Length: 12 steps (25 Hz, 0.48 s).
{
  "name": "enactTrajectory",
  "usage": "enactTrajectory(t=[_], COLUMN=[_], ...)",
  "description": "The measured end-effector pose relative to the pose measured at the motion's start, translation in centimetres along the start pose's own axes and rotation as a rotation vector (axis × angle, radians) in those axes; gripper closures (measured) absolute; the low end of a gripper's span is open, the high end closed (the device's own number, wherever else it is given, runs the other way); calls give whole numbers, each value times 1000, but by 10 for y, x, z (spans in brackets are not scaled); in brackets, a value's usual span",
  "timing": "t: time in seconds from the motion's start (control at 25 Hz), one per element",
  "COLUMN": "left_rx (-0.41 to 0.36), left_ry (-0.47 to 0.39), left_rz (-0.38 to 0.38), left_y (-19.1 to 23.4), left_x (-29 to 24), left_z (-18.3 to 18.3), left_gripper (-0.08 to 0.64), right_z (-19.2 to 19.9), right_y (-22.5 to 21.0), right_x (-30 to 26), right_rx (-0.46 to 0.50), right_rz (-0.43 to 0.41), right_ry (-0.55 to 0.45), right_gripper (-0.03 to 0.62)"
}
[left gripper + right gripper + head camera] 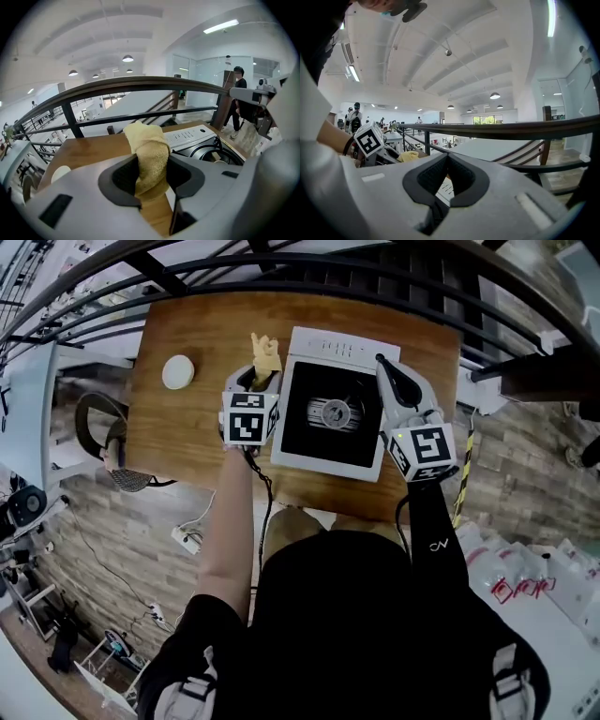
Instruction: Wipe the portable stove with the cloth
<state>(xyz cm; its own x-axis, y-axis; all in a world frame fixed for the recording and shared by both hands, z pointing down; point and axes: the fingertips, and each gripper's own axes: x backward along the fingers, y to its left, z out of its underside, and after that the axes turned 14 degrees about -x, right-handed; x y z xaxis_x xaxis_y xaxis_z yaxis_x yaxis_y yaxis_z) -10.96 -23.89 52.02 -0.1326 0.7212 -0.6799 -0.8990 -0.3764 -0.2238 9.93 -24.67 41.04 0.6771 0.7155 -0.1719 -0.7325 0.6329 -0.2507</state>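
Yellow cloth stands bunched, pinched by the left gripper.

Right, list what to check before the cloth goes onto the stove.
1. Cloth gripped: ok. The cloth is clamped in the left gripper jaws.
2. Cloth on the stove: not ok. It is held beside the stove's left edge, over the table.
3. Right gripper empty: ok. Jaws together, nothing between them.
4. Stove steadied: cannot tell. The right gripper is over its right edge; contact does not show.
5. Burner off: cannot tell. No flame shows.
6. Clutter clear of the stove: ok. The white round object lies apart, to the left.
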Motion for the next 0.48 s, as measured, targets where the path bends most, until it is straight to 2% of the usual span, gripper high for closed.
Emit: enactTrajectory(t=[0.12, 0.24, 0.48], left_rx=[-7, -39, -172], left_ry=[-33, -96, -209], left_rz=[16, 73, 253], left_y=[-4, -29, -123], left_x=[7, 12, 22], left_z=[-7, -29, -83], left_gripper=[407, 407, 407], right_z=[-1, -8, -18], right_y=[7, 1, -12], right_x=[-4, 0, 29], right_rx=[9, 6, 14], right_rz=[1, 33, 100], right_ry=[-8, -30, -55], right_gripper=[591, 591, 591])
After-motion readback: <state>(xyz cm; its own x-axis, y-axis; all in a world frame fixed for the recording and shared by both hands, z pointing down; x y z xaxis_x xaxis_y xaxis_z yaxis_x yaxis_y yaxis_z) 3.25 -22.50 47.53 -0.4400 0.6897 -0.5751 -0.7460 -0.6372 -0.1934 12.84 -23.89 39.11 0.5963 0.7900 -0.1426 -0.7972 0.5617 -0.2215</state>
